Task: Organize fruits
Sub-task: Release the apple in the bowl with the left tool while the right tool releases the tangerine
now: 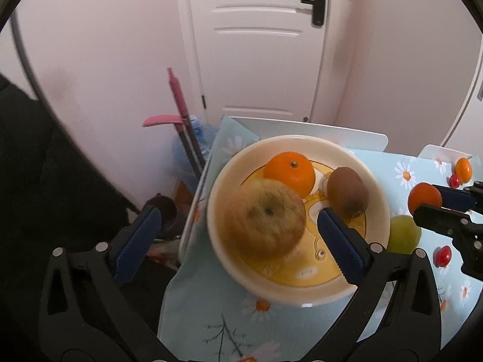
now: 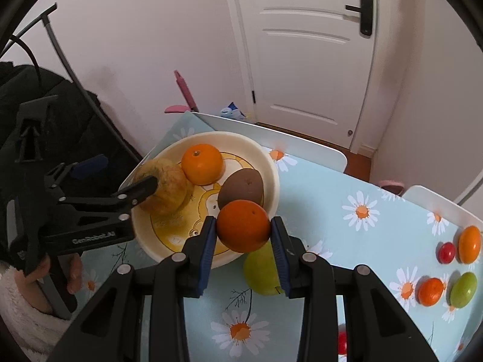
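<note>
Table with daisy-print cloth

The pale blue, daisy-patterned tablecloth [image 2: 347, 187] carries a cream round bowl [image 2: 271, 166], a green apple [image 2: 259, 274], and small orange, red and green fruits [image 2: 463, 289] at right.

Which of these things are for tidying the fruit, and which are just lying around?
For the job:
- bowl with apple, orange, kiwi
- darker orange squeezed in the right gripper
- left gripper, open over the apple
- green fruit beside the bowl

Just lying around:
- white door
- pink-handled mop
- water bottle
</note>
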A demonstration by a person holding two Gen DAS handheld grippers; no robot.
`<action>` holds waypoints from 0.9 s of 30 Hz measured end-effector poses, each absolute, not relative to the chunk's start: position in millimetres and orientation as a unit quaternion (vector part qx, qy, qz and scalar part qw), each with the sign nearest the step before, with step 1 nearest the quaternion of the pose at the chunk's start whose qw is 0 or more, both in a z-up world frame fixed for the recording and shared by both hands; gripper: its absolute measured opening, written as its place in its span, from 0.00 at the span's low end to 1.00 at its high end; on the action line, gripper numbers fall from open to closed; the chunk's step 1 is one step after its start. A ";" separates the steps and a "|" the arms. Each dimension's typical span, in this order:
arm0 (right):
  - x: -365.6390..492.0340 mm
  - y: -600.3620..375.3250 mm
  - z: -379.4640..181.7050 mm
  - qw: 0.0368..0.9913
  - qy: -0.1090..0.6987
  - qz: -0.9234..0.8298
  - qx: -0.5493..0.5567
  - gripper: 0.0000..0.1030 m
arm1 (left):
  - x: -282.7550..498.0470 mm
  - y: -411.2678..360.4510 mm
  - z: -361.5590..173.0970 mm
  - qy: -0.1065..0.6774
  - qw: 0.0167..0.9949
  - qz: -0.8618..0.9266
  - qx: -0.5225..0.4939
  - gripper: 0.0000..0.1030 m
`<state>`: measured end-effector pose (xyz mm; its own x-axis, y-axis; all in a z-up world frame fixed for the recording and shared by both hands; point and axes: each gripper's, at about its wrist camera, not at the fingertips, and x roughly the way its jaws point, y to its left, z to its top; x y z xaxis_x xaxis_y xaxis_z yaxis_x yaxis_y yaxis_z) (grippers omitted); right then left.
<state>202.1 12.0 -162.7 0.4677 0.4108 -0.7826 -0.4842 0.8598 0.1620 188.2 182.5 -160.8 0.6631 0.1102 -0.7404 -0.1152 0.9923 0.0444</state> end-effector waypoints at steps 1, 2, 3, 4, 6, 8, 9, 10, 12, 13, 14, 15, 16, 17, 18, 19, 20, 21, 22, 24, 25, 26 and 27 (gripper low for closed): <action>202.1 12.7 -162.0 0.854 0.445 0.267 -0.044 0.32 | 184.3 183.2 -159.9 0.406 0.911 0.066 -0.006 1.00; 201.6 14.1 -161.3 0.852 0.444 0.273 -0.049 0.32 | 179.6 184.3 -158.5 0.407 0.911 0.071 -0.009 1.00; 201.5 15.0 -160.9 0.851 0.444 0.276 -0.051 0.32 | 176.0 185.3 -157.2 0.408 0.910 0.076 -0.012 1.00; 202.2 17.0 -161.2 0.848 0.444 0.282 -0.055 0.32 | 173.9 185.5 -156.0 0.408 0.909 0.079 -0.015 1.00; 203.1 20.2 -162.3 0.845 0.444 0.291 -0.062 0.32 | 165.5 186.6 -154.2 0.409 0.908 0.087 -0.020 1.00; 204.2 24.7 -164.2 0.840 0.446 0.301 -0.071 0.32 | 160.0 185.9 -153.4 0.410 0.907 0.092 -0.022 1.00; 204.8 26.4 -165.1 0.838 0.446 0.306 -0.074 0.32 | 157.4 185.2 -152.9 0.411 0.906 0.096 -0.022 1.00; 205.8 29.1 -165.7 0.836 0.446 0.311 -0.078 0.32 | 153.3 184.9 -152.7 0.411 0.906 0.100 -0.023 1.00; 206.8 33.2 -167.6 0.832 0.446 0.318 -0.085 0.32 | 146.6 185.0 -152.7 0.413 0.905 0.104 -0.026 1.00; 207.6 35.4 -169.0 0.830 0.447 0.321 -0.089 0.32 | 144.2 185.2 -152.4 0.412 0.905 0.106 -0.027 1.00; 208.6 37.8 -171.3 0.828 0.448 0.325 -0.093 0.32 | 141.5 185.4 -152.2 0.412 0.904 0.108 -0.027 1.00; 209.4 40.6 -174.0 0.824 0.450 0.330 -0.097 0.32 | 139.3 185.6 -152.1 0.412 0.904 0.109 -0.028 1.00; 209.8 42.0 -176.0 0.822 0.451 0.333 -0.100 0.32 | 136.8 186.1 -152.0 0.412 0.904 0.111 -0.027 1.00; 210.8 44.9 -179.5 0.819 0.453 0.337 -0.104 0.32 | 134.7 186.2 -152.1 0.412 0.904 0.113 -0.026 1.00; 211.5 47.3 -183.1 0.816 0.455 0.340 -0.108 0.32 | 133.0 186.4 -152.4 0.412 0.903 0.116 -0.025 1.00; 211.8 48.5 -185.6 0.814 0.456 0.342 -0.109 0.32 | 133.4 186.0 -152.0 0.413 0.903 0.117 -0.025 1.00; 212.4 50.6 -189.7 0.811 0.459 0.345 -0.111 0.32 | 131.3 186.3 -152.8 0.413 0.903 0.119 -0.025 1.00; 212.6 52.2 -192.4 0.810 0.460 0.346 -0.112 0.32 | 130.0 187.0 -153.5 0.413 0.902 0.120 -0.026 1.00; 213.2 53.9 -196.1 0.808 0.462 0.348 -0.114 0.32 | 128.8 187.6 -154.2 0.414 0.902 0.121 -0.027 1.00; 213.1 55.9 -200.8 0.805 0.464 0.351 -0.116 0.32 | 126.4 188.9 -155.9 0.416 0.901 0.121 -0.030 1.00; 213.2 57.1 -202.9 0.804 0.465 0.352 -0.117 0.32 | 124.9 189.2 -156.9 0.417 0.900 0.122 -0.031 1.00; 213.3 58.2 -205.1 0.803 0.466 0.352 -0.120 0.32 | 123.2 189.3 -157.7 0.418 0.900 0.122 -0.031 1.00; 213.3 59.4 -206.1 0.802 0.466 0.352 -0.121 0.32 | 122.2 189.3 -158.3 0.419 0.899 0.123 -0.032 1.00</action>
<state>213.3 59.4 -206.1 0.3173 0.4516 -0.8339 -0.6777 0.7231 0.1337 122.2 189.3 -158.3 0.6189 0.1941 -0.7611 -0.2469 0.9679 0.0460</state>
